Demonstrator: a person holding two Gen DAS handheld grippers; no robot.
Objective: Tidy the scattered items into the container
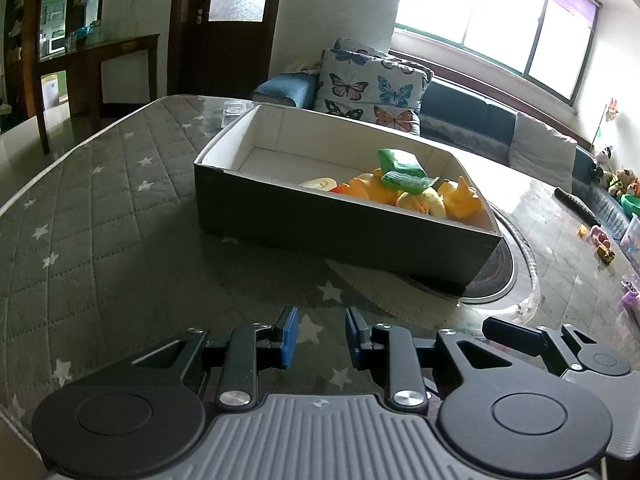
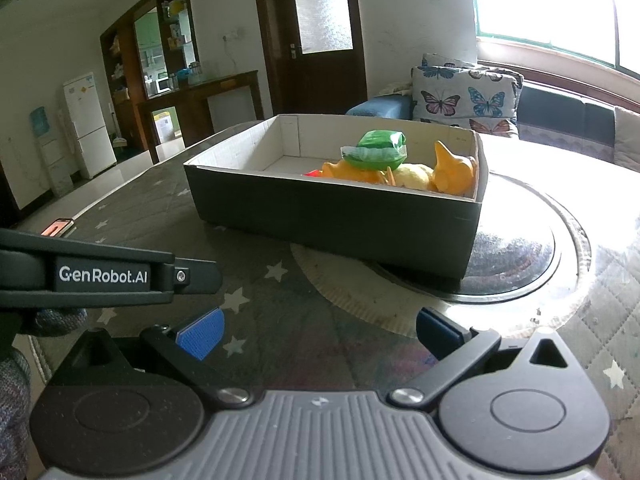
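Note:
A dark box with a white inside (image 1: 328,232) (image 2: 320,208) stands on the table ahead of both grippers. In it lie green packets (image 1: 400,168) (image 2: 378,148), orange and yellow toys (image 1: 460,198) (image 2: 452,172) and something red (image 2: 312,173). My left gripper (image 1: 321,334) is open and empty, low over the table, short of the box. My right gripper (image 2: 320,332) is open wider and empty, also short of the box. The left gripper's body (image 2: 100,276) shows at the left of the right wrist view; the right gripper (image 1: 560,348) shows at the lower right of the left wrist view.
The table has a grey star-patterned quilted cover (image 1: 100,208) under glass, with a round turntable (image 2: 520,248) under the box. A phone (image 2: 58,226) lies at the table's left edge. Small toys (image 1: 600,240) lie at the right. A sofa with butterfly cushions (image 1: 372,88) stands behind.

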